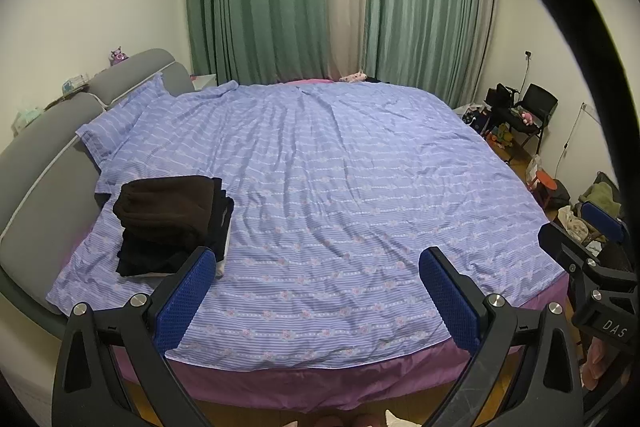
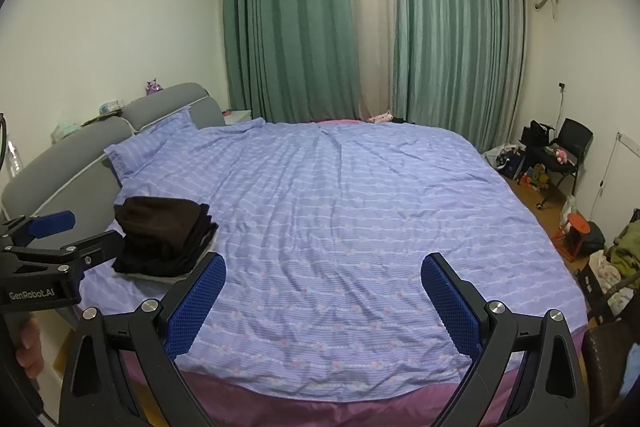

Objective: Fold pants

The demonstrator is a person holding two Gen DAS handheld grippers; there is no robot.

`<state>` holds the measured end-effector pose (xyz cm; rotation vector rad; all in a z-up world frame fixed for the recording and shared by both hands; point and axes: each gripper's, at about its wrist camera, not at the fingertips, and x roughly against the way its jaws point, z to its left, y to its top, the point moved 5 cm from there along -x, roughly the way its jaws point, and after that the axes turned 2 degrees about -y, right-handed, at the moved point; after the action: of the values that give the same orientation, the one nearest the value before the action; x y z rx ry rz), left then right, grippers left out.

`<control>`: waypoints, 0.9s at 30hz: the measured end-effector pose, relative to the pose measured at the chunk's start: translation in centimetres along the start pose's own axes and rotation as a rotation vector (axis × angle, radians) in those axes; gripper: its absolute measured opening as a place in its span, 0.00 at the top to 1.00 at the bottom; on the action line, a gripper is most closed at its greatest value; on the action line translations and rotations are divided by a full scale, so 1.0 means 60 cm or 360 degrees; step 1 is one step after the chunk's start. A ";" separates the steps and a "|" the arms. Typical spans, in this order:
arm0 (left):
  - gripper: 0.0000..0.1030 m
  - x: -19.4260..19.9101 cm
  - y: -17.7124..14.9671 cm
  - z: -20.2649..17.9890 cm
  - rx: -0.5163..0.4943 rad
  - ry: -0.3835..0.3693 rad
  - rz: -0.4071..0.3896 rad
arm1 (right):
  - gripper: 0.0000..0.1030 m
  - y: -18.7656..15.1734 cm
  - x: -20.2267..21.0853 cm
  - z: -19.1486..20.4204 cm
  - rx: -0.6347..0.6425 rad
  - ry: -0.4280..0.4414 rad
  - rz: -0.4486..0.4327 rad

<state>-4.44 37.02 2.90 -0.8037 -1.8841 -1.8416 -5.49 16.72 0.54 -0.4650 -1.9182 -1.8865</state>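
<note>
One stack of folded dark pants (image 1: 168,223) sits on the bed (image 1: 340,187) near the headboard (image 1: 36,163), just past the left gripper (image 1: 316,291)'s left finger. Left gripper and right gripper (image 2: 322,297) both hover over the near bed edge, fingers spread wide, holding nothing. Looks between items: no unfolded pair on the blue cover. Next move likely fetching one from the clothes pile (image 2: 624,251), well right of the right fingers.

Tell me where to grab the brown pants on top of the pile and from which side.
Grip the brown pants at the edge facing the open bedspread, coming from the pile's right. That folded edge overhangs the black clothes beneath; the headboard crowds the other side. Both grippers are open.
</note>
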 end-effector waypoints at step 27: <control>0.00 -0.013 0.010 -0.015 -0.0036 -0.0018 0.0001 | 0.04 0.000 -0.006 -0.001 -0.0014 -0.0027 0.0002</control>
<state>-3.61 36.01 2.91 -0.8236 -1.8726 -1.8653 -5.19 16.68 0.36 -0.4863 -1.9206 -1.8966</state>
